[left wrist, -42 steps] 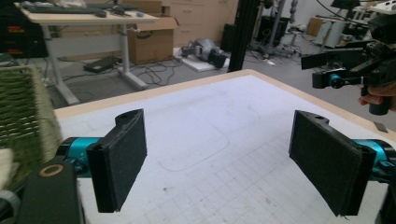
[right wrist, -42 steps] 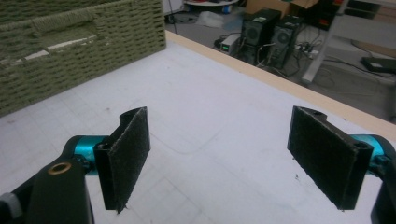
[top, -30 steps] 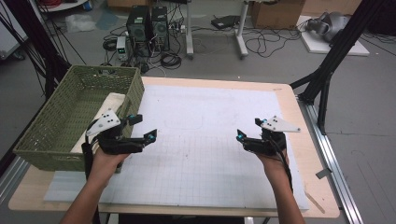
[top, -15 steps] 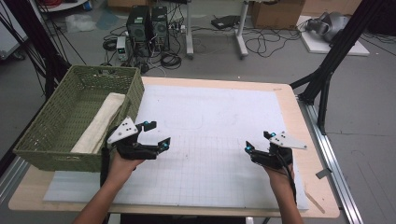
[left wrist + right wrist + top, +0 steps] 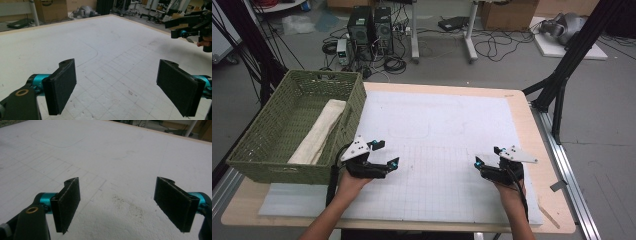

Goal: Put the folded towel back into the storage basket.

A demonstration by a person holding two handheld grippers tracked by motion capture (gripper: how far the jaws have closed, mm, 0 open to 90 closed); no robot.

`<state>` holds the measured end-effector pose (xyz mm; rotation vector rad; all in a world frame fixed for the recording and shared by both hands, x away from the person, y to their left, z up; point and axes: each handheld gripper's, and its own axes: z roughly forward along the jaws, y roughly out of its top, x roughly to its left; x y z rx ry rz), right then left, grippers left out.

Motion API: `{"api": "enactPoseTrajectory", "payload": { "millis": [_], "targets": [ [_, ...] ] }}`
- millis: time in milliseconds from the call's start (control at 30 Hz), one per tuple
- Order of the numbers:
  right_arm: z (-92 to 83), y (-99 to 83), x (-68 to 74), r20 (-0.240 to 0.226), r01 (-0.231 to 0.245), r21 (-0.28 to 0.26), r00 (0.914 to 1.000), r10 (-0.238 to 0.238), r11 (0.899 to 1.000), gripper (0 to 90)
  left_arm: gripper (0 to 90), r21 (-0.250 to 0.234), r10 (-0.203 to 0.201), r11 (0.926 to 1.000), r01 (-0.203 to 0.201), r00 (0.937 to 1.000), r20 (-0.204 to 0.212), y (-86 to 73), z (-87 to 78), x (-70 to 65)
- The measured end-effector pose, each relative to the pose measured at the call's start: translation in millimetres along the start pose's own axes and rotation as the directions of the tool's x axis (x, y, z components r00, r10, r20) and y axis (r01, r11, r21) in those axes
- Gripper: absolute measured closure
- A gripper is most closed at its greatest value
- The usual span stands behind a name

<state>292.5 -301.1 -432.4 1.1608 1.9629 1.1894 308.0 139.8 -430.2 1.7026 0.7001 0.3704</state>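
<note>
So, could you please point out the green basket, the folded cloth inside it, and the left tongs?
green basket [image 5: 277, 167], high view, on its woven near wall.
folded cloth [image 5: 319, 132], high view, on the middle of its length.
left tongs [image 5: 388, 154], high view, midway between their two tips, over the white mat.

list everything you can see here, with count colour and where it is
basket: 1, green wicker, left edge of the table
cloth: 1, cream, folded long, lying inside the basket
mat: 1, white with a faint grid, covering most of the table
table: 1, light wood, under the mat
computer towers: 2, black, on the floor beyond the table
cardboard box: 1, brown, on the floor at the back
left gripper: 1, black with teal, jaws open, near the basket
right gripper: 1, black with teal, jaws open, right side of the mat
</note>
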Motion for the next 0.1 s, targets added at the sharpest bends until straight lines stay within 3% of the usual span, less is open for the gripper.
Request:
{"api": "enactPoseTrajectory", "payload": {
  "millis": [100],
  "targets": [
    [-0.9,-0.3,-1.5,-0.001,-0.007,-0.010,1.0000,0.007,1.000,19.9,16.5,0.000,0.000,1.0000,0.000,1.0000,-0.002,0.0,0.3,0.1]
  ]
}}
